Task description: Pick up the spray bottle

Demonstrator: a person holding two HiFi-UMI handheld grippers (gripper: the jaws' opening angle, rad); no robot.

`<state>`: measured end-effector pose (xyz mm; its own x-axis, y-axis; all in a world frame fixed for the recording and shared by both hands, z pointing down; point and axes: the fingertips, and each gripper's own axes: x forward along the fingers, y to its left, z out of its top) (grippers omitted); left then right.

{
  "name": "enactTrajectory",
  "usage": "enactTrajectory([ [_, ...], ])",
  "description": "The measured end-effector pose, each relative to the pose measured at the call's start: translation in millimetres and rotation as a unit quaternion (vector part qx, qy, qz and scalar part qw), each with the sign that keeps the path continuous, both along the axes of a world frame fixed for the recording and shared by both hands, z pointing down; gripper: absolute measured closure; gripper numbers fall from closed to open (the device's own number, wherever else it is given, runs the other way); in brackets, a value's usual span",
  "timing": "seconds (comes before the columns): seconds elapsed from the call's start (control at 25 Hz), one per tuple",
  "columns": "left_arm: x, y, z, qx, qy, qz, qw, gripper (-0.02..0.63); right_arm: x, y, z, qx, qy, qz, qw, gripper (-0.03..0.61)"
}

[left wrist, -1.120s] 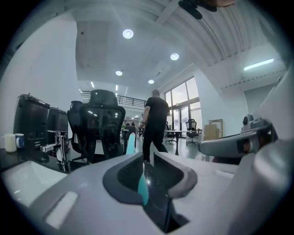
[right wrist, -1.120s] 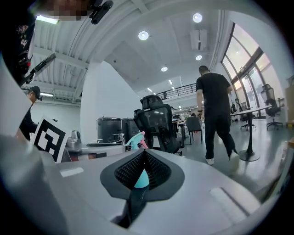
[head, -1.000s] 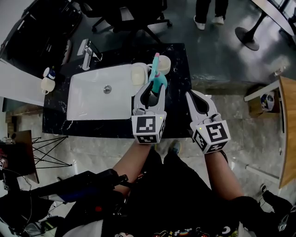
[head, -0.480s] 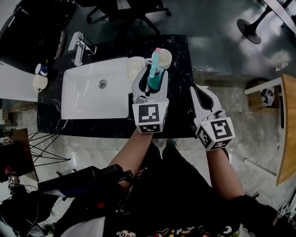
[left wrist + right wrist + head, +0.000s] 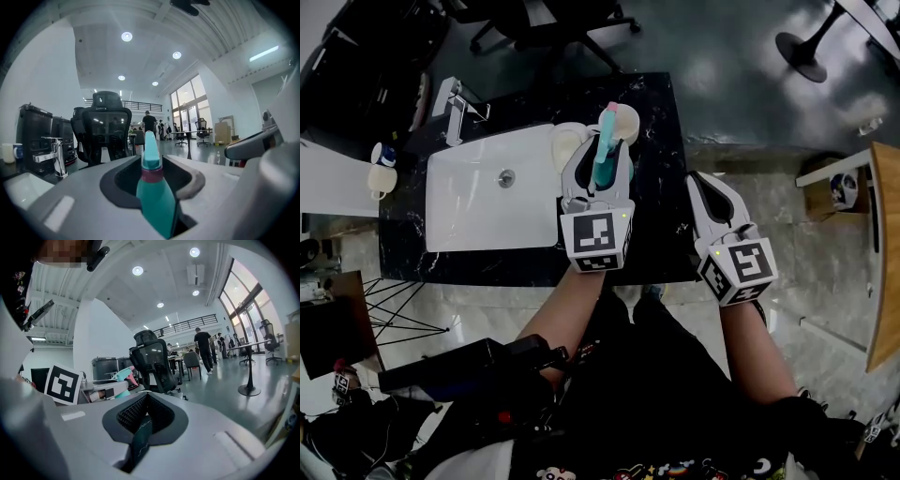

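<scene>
The teal spray bottle with a pink collar stands upright between the jaws of my left gripper, which is shut on its body above the black counter. In the left gripper view the spray bottle fills the gap between the jaws, nozzle end up. My right gripper hangs at the counter's right edge, shut with nothing in it. The right gripper view shows its jaws pressed together and the spray bottle off to the left.
A white sink with a chrome faucet is set in the counter's left part. Two cream cups stand just behind the bottle. A mug sits on a white surface at far left. Office chairs stand beyond; a wooden table is at right.
The bottle now sits higher and more upright between the left jaws, drawn slightly left of the cups. The right gripper has barely moved.
</scene>
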<state>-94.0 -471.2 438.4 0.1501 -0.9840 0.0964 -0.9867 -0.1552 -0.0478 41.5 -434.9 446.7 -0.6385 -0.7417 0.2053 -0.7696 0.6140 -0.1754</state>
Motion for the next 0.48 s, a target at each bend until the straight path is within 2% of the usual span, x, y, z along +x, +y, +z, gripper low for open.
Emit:
enactTrajectory([
  [0.2,11,9,-20,0.011,0.000,0.016,0.9998,0.465,2,3,-13,0.010,-0.005,-0.002,1.000,0.554],
  [0.48,34,43,-62,0.031,0.014,0.059,0.9977,0.465,-1,19,-35,0.032,-0.021,-0.014,0.999,0.554],
])
